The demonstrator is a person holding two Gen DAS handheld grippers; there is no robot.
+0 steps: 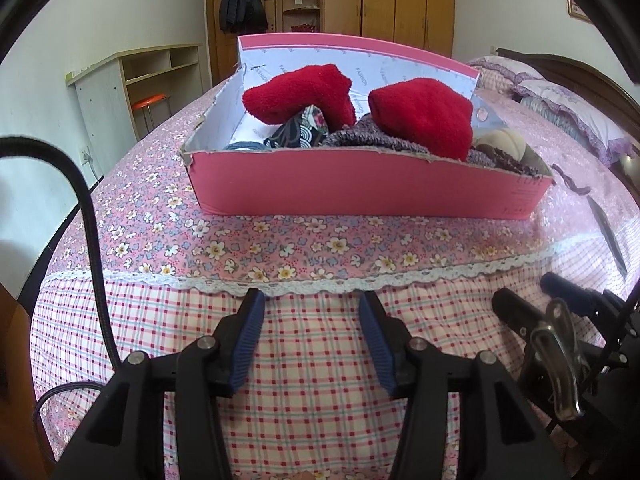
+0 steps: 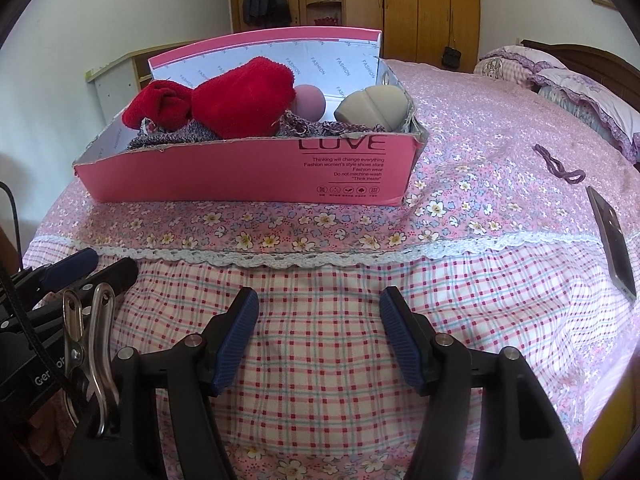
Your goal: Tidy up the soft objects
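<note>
A pink shoe box (image 1: 360, 188) (image 2: 224, 180) stands on the bed ahead of both grippers. In it lie two red fluffy socks (image 1: 424, 120) (image 1: 300, 94) (image 2: 244, 98), a grey-purple knitted piece (image 1: 360, 138) (image 2: 168, 138), a dark patterned cloth (image 1: 300, 132), a pink ball (image 2: 308, 102) and a beige heart-shaped cushion (image 2: 374, 110) (image 1: 500, 142). My left gripper (image 1: 312, 300) is open and empty, low over the checked bedspread in front of the box. My right gripper (image 2: 320, 298) is open and empty, beside it to the right.
A purple hair tie (image 2: 560, 168) and a dark phone (image 2: 612, 240) lie on the bedspread to the right. Pillows (image 2: 580, 88) sit at the headboard. A white desk (image 1: 132, 80) with a red stool (image 1: 150, 104) stands left; wooden wardrobes (image 2: 420, 8) behind.
</note>
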